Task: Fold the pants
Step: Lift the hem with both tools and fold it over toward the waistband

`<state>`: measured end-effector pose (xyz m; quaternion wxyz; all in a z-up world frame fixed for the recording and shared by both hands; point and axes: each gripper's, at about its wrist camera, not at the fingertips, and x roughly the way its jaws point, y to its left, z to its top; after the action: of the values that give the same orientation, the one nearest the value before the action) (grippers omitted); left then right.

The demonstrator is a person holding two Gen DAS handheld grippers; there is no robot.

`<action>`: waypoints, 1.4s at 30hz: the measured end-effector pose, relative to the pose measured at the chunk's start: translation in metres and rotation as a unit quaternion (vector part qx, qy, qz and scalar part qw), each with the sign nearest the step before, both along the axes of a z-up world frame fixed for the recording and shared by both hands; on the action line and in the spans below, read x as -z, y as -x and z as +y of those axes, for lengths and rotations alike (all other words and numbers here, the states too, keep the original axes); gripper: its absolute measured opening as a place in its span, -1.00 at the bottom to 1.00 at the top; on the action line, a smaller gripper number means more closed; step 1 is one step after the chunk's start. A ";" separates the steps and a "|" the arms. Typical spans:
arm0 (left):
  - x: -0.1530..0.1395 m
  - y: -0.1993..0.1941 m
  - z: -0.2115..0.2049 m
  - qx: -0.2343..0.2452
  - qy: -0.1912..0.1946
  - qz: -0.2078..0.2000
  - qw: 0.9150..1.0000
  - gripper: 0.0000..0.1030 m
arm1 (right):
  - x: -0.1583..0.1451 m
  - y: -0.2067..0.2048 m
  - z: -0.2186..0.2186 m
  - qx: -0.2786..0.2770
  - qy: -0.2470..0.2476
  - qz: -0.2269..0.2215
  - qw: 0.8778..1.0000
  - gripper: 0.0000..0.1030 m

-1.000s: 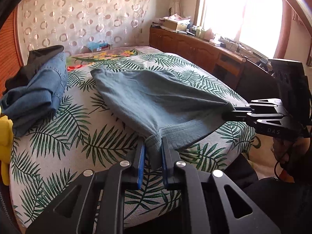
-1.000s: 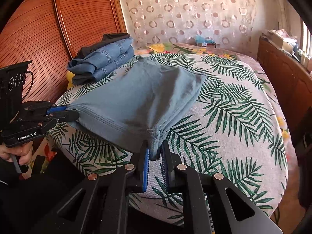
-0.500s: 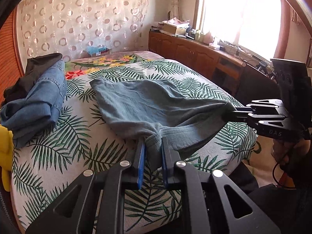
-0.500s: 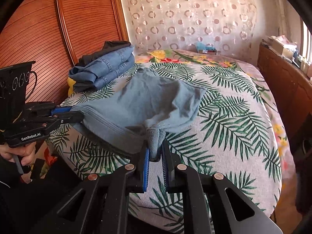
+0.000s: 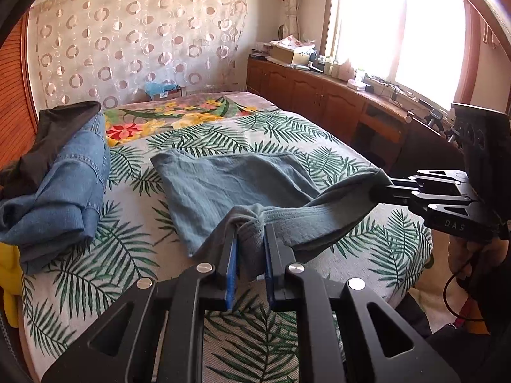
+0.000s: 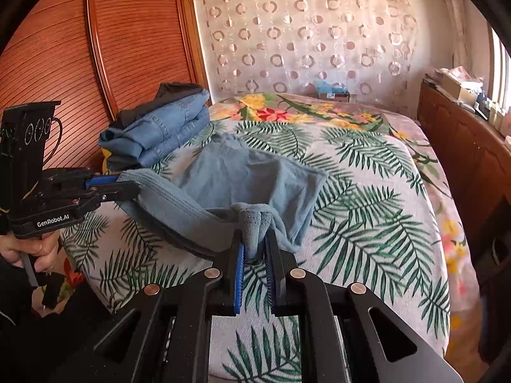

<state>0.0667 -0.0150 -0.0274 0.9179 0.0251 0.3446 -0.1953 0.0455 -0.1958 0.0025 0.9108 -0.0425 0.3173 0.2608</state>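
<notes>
Grey-blue pants (image 5: 223, 185) lie on the bed with the palm-leaf cover (image 5: 127, 255). My left gripper (image 5: 250, 233) is shut on one corner of their near edge and holds it above the bed. My right gripper (image 6: 255, 236) is shut on the other corner of that edge. Each gripper shows in the other's view, the right one (image 5: 380, 188) and the left one (image 6: 124, 183). The raised edge sags between them. The far part of the pants (image 6: 242, 172) rests flat on the bed.
A pile of folded blue jeans over dark clothes (image 5: 60, 178) sits at the bed's left side by the wooden panel (image 6: 64, 57). A yellow item (image 5: 8, 274) lies below it. Wooden cabinets (image 5: 319, 95) with clutter run along the right under the window.
Both grippers have lifted the near edge of the pants and carried it forward over the bed. The pants' flat part is now shorter and the cloth slacker.
</notes>
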 end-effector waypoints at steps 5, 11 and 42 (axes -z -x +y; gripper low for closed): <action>-0.011 -0.020 0.004 -0.008 0.005 -0.011 1.000 -0.69 | -0.010 -0.012 0.005 0.008 -0.010 -0.018 1.000 -0.77; -0.016 -0.043 0.008 -0.015 -0.002 -0.015 1.000 -0.69 | -0.015 -0.032 0.015 0.011 -0.002 -0.026 1.000 -0.77; 0.016 -0.137 0.016 -0.026 -0.008 0.026 0.999 -0.69 | 0.011 -0.127 0.028 0.002 -0.003 0.012 1.000 -0.77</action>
<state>0.2037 0.0005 -0.0429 0.9132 0.0184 0.3705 -0.1687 0.1728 -0.1681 -0.0081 0.9076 -0.0363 0.3276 0.2600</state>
